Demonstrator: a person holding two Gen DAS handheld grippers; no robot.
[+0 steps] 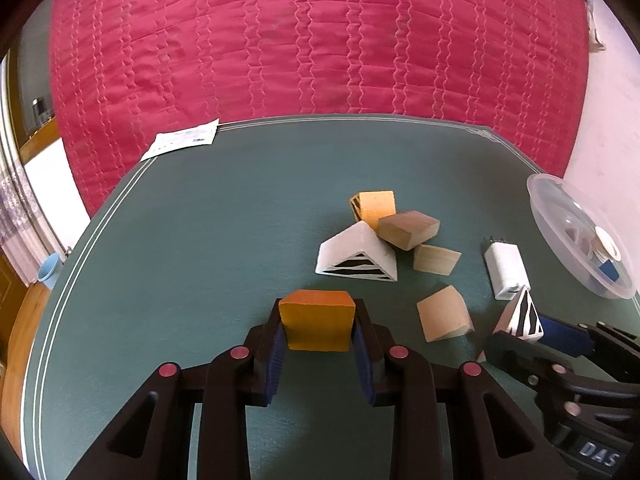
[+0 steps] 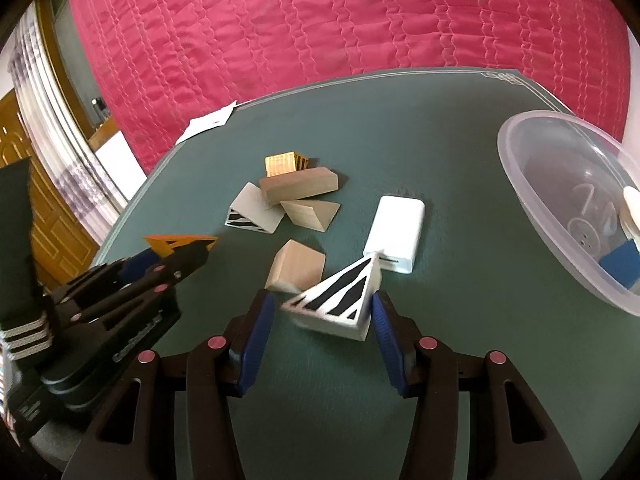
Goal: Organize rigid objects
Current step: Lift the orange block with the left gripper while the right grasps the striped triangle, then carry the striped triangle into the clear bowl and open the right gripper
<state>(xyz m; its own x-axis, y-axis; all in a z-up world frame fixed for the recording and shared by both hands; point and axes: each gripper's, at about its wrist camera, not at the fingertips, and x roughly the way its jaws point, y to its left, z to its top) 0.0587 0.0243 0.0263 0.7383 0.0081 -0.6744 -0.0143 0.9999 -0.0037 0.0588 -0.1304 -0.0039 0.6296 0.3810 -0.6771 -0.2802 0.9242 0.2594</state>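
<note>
My left gripper [image 1: 318,326] is shut on an orange wooden block [image 1: 317,325], held just above the green table [image 1: 180,248]. The orange block also shows in the right wrist view [image 2: 176,242], at the left. My right gripper [image 2: 322,312] is open around a white wedge with black stripes [image 2: 338,304]; the wedge touches the right finger and a gap stays at the left one. That wedge also shows at the right of the left wrist view [image 1: 520,316]. A clear plastic bowl [image 2: 560,200] stands at the right with a blue block and white pieces inside.
A pile of blocks lies mid-table: a second striped white wedge [image 1: 356,256], tan blocks [image 1: 408,230] and a striped orange block [image 1: 374,204]. A loose tan block [image 2: 296,266] and a white charger [image 2: 396,232] lie near my right gripper. A paper [image 1: 182,142] lies at the far left corner.
</note>
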